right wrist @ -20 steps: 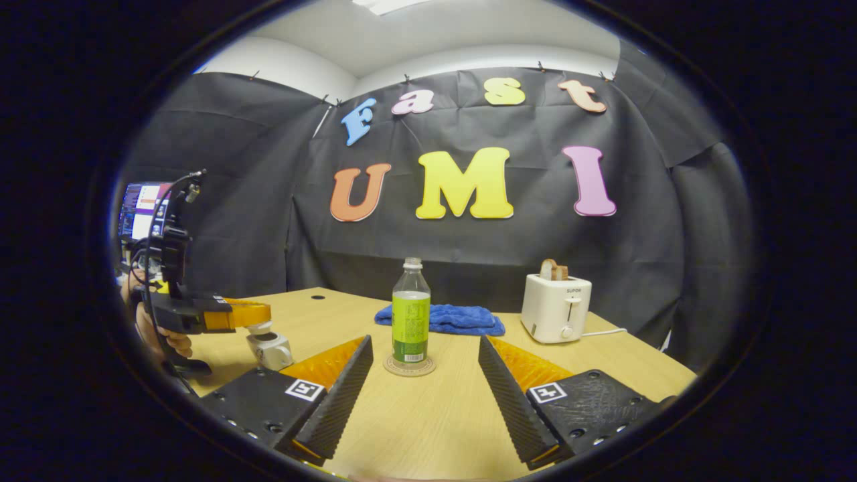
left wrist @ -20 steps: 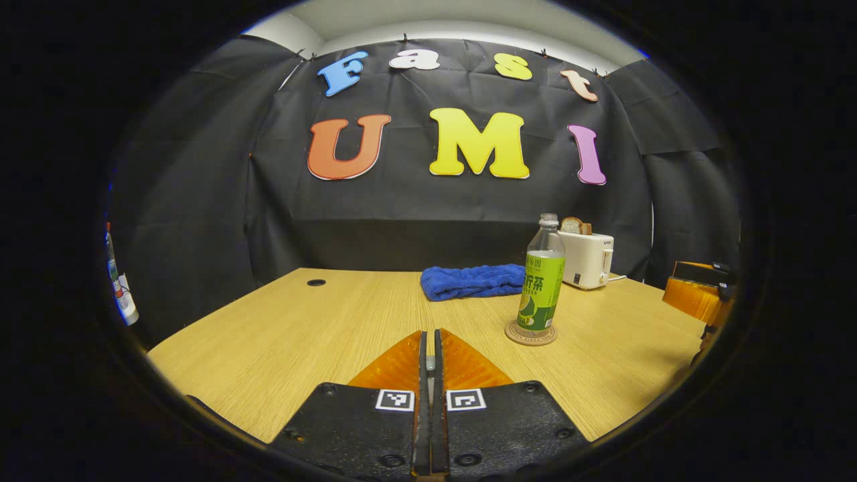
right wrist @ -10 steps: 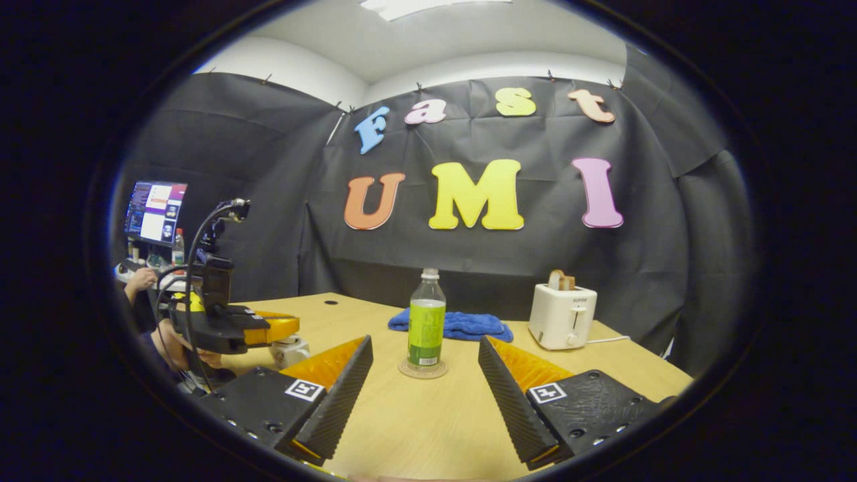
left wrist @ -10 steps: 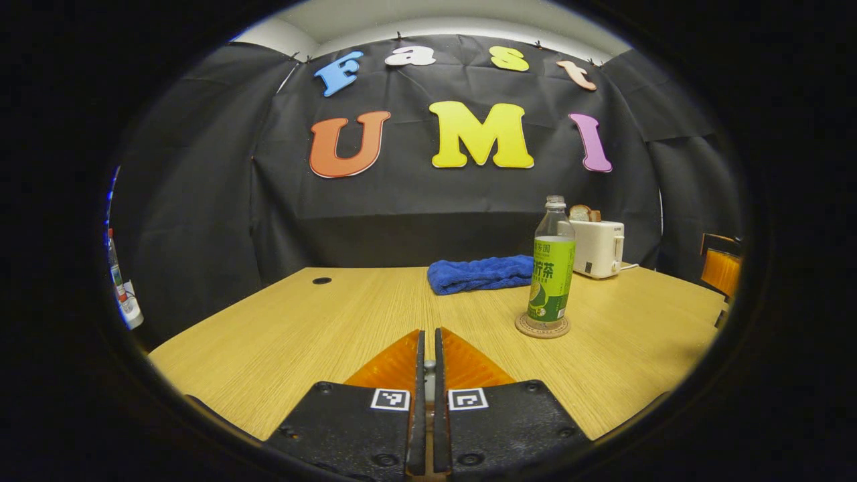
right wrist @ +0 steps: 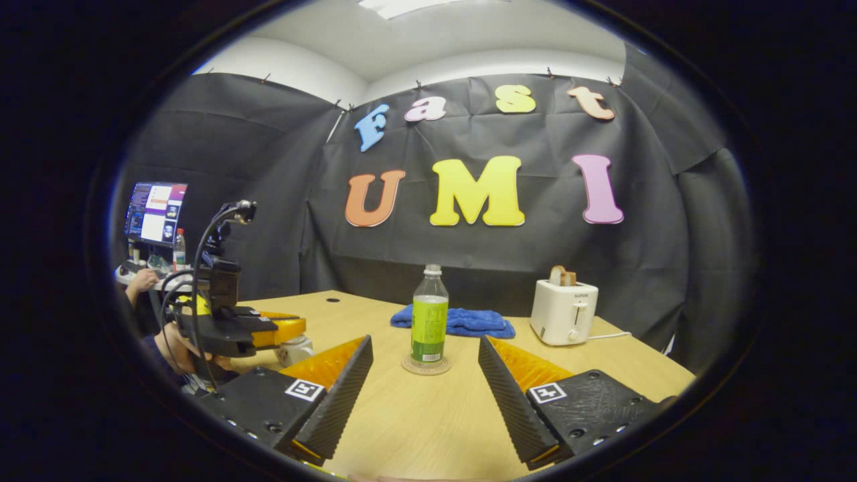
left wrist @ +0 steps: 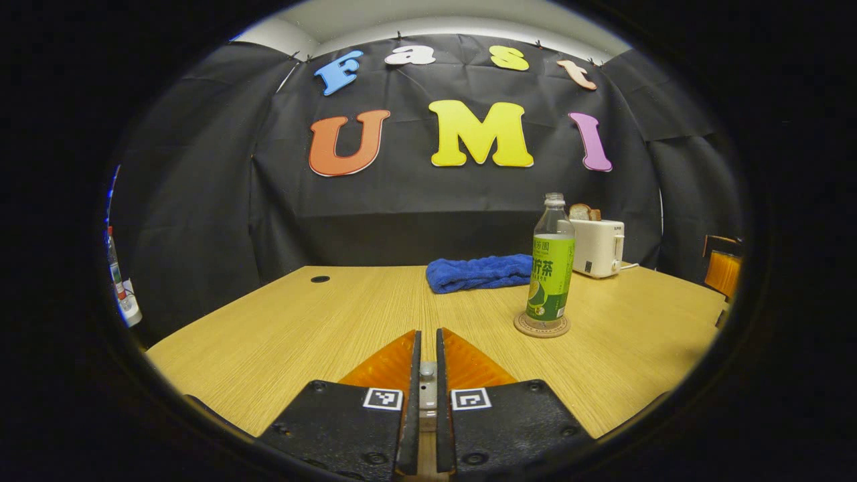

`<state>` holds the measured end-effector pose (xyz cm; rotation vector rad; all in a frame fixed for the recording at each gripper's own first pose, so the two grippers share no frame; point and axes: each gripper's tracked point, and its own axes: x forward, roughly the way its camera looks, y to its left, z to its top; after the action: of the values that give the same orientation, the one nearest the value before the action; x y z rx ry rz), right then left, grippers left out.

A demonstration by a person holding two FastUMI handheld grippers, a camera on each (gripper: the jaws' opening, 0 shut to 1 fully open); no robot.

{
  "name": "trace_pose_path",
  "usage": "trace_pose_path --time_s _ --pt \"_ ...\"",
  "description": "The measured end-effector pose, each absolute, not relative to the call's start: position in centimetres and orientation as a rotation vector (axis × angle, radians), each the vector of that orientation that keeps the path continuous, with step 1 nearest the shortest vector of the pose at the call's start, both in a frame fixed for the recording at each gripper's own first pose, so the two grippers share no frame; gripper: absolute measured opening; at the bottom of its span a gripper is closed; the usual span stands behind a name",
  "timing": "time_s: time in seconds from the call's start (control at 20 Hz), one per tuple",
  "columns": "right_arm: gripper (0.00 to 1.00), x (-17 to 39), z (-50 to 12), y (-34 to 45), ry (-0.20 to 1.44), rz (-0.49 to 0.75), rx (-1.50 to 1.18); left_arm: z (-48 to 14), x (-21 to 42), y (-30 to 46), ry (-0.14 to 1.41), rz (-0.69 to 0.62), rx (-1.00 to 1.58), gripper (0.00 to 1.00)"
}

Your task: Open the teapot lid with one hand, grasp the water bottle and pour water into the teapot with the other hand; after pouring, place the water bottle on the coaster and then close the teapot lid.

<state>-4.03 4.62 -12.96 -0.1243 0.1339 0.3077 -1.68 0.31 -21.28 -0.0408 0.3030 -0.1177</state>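
Two views, left gripper view first: left gripper point(left wrist: 426, 348) nearly pressed together, a thin gap showing, pinching nothing. Water bottle point(left wrist: 551, 268) stands on its coaster point(left wrist: 541, 326) at two o'clock; pouring looks done. Right gripper view: right gripper point(right wrist: 426, 375) spread wide, empty, bottle at twelve o'clock, bare table point(right wrist: 428, 422) between. Teapot point(right wrist: 293, 348) at nine o'clock beneath the left gripper; whether its lid is on, I cannot tell.
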Motion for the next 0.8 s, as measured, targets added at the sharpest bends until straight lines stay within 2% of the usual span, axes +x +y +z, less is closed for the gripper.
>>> trace_pose_path --time_s 0.1,0.15,0.2,0.35,0.45,0.5,0.55,0.6,0.65,0.8 --pt "0.95 -4.3 -13.0 4.9 0.138 0.314 -0.119 -21.2 -1.9 0.2 0.315 -0.12 -0.023 0.21" --pt "0.98 -4.3 -12.9 5.0 0.139 0.314 -0.121 -21.3 -1.9 0.0 0.327 -0.123 -0.02 0.24" --pt "0.95 -4.4 -12.9 5.0 0.14 0.315 -0.126 -21.1 -2.1 -0.2 0.334 -0.128 -0.023 0.39" --pt "0.95 -4.7 -12.4 5.0 0.135 0.302 -0.134 -19.6 -2.7 -0.9 0.333 -0.149 -0.046 0.48" --pt "0.98 -4.8 -11.8 4.7 0.128 0.28 -0.131 -18.0 -3.1 -1.4 0.314 -0.167 -0.061 0.65" --pt "0.95 -4.8 -11.5 4.6 0.126 0.268 -0.131 -17.3 -3.2 -1.5 0.303 -0.167 -0.059 0.77" --pt "0.95 -4.9 -11.0 4.5 0.119 0.252 -0.132 -16.4 -3.3 -1.2 0.293 -0.156 -0.053 0.83" --pt "0.95 -5.0 -10.6 4.3 0.114 0.237 -0.134 -15.6 -3.8 -1.0 0.288 -0.147 -0.046 0.96" --pt "0.95 -5.1 -10.1 4.2 0.112 0.22 -0.136 -15.2 -3.8 -1.1 0.286 -0.147 -0.043 1.0" --pt "0.95 -5.5 -9.0 4.0 0.108 0.179 -0.136 -14.1 -4.7 -0.7 0.303 -0.14 -0.049 1.0"
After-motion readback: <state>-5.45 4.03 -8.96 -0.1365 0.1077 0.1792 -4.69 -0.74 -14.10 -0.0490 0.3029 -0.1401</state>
